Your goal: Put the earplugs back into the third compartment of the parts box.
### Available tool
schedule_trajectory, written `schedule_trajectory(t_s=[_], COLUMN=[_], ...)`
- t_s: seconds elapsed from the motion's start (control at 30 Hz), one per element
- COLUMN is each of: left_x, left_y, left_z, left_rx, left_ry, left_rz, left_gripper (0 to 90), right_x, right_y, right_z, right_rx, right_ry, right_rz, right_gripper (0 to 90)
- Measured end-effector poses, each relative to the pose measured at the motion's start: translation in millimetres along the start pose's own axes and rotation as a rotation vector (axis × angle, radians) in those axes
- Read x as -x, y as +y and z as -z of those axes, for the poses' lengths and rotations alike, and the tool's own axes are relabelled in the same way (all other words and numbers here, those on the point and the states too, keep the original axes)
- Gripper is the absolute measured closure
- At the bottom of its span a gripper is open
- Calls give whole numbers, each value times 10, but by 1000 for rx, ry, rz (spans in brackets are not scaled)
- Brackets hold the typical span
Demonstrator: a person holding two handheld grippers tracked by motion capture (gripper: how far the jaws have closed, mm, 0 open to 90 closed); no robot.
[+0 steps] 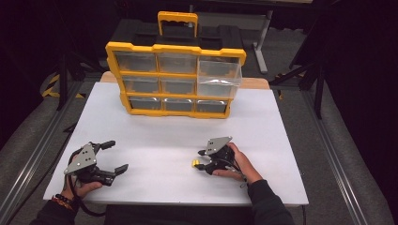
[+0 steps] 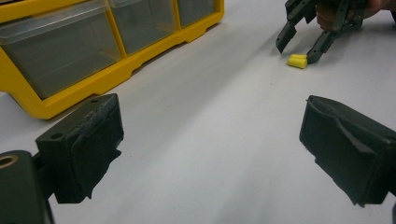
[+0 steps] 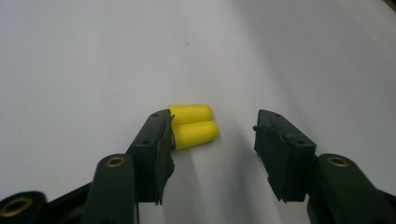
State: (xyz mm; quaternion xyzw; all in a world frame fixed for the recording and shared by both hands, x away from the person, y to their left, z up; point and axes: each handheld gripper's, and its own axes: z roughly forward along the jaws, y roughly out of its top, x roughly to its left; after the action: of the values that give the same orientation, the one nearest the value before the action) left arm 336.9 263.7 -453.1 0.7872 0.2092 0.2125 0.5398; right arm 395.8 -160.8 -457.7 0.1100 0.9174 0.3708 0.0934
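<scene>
1. Two yellow foam earplugs point(image 3: 193, 126) lie side by side, touching, at the centre of the right gripper view – on the white tabletop point(image 1: 173, 136). In the high view they show as a small yellow spot point(image 1: 194, 163) right of centre in the lower part of the frame.
2. The right gripper point(image 3: 212, 133) has its jaws spread around the earplugs: the jaw at left in its own view touches their ends, the other stands apart from them. In the left gripper view it appears at the upper right point(image 2: 299, 44), with the yellow piece just beside one jaw tip.
3. The right hand point(image 1: 237, 164) holds that gripper low over the table.
4. The left gripper point(image 1: 115, 157) sits at the lower left of the high view, jaws wide apart with nothing between them, well apart from the earplugs.
5. A yellow organiser case point(image 1: 174, 79) with clear drawers stands upright at the upper middle of the high view – one large clear drawer point(image 1: 219, 78) at its upper right juts forward.
</scene>
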Motion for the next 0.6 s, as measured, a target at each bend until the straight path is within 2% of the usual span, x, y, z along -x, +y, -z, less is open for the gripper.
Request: schedule_trajectory(t_s=[0.13, 0.17, 0.2, 0.23, 0.5, 0.6], left_x=[0, -4, -4, -7, -8, -10], left_y=[1, -1, -1, -3, 1, 2], left_z=[0, 0, 0, -2, 5, 15], left_rx=[1, 4, 4, 5, 9, 13], left_ry=[-3, -3, -3, -6, -5, -3], left_rz=[-1, 2, 2, 3, 2, 4], left_gripper=[72, 72, 72, 73, 74, 74], right_x=[6, 7, 7, 3, -20, -15], right_y=[12, 18, 18, 18, 21, 13], right_z=[-11, -19, -19, -19, 6, 49], right_rx=[2, 5, 5, 6, 3, 23], right_ry=[21, 48, 48, 63, 54, 49], right_rz=[10, 19, 19, 20, 33, 23], right_gripper=[543, 622, 622, 670, 696, 697])
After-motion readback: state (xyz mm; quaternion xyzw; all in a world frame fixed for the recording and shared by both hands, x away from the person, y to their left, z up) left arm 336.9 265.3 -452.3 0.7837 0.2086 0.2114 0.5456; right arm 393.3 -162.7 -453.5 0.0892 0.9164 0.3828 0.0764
